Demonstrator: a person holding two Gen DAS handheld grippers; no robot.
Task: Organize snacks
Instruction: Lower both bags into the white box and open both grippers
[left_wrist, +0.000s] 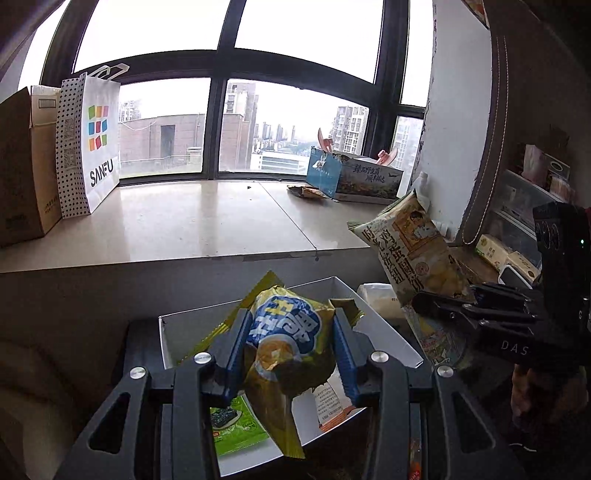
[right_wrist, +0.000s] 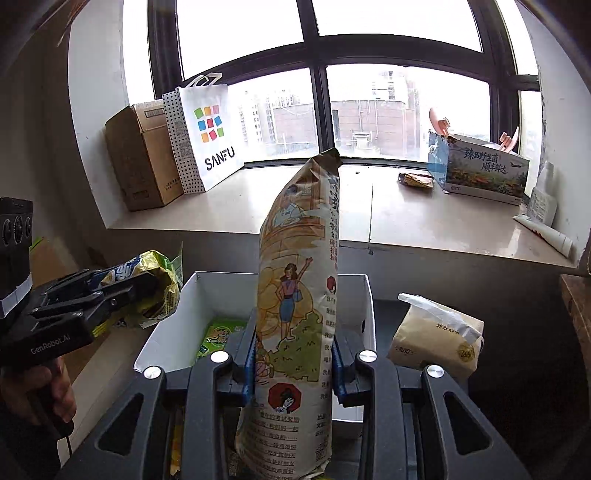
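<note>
Both of our grippers are loaded. Our left gripper has its blue pads pressed against the two sides of a crumpled yellow snack bag, jaws partly spread to take the bag's puffed width. Our right gripper is squeezed nearly together on a tall beige illustrated snack bag, which stands up out of the jaws with its long axis running away from the fingers, top edge pointing toward the window sill. What matters for the coming move is the white box: it sits just below and ahead of both grippers, open side up, with a green packet already lying in it. From the left wrist view the yellow bag hangs directly over the box's opening, so we judge the left hand to be the nearer one for a drop. The tall bag hangs over the box's near edge and would probably need tipping to lie flat inside. A tan paper pouch rests just beside the box, outside it.
</note>
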